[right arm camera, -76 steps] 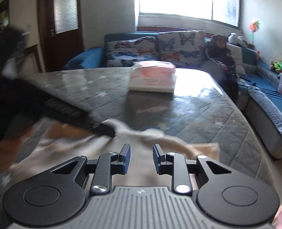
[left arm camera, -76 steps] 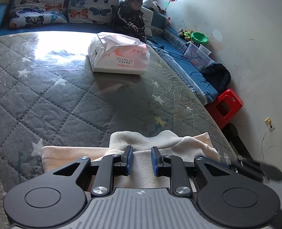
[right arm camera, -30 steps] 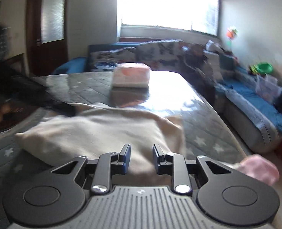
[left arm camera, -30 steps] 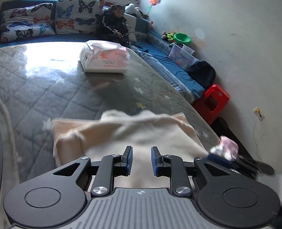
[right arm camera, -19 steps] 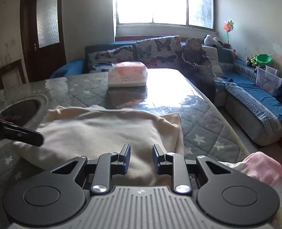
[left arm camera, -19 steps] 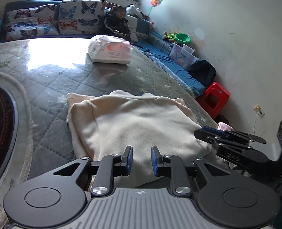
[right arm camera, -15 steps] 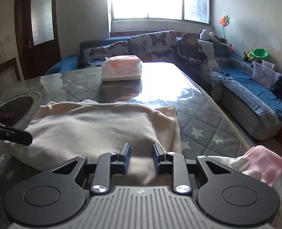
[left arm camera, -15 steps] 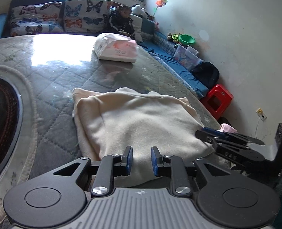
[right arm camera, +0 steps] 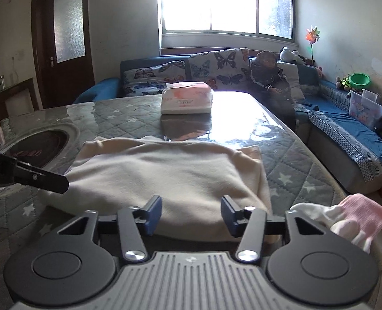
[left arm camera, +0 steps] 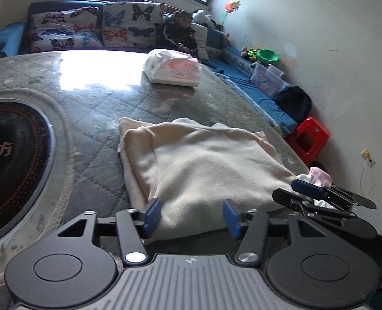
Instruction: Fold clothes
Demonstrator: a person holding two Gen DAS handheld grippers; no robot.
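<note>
Both grippers are letting go: the left gripper and the right gripper are each spreading their jaws, which half a second ago were nearly closed, with the near edge of the cream garment between the fingers but not pinched. That garment is lying folded on the quilted table, with the tissue pack well beyond it, so this fold is looking finished and released. As for containers, the clear bins on the sofa beyond the garment are holding something too small to make out.
</note>
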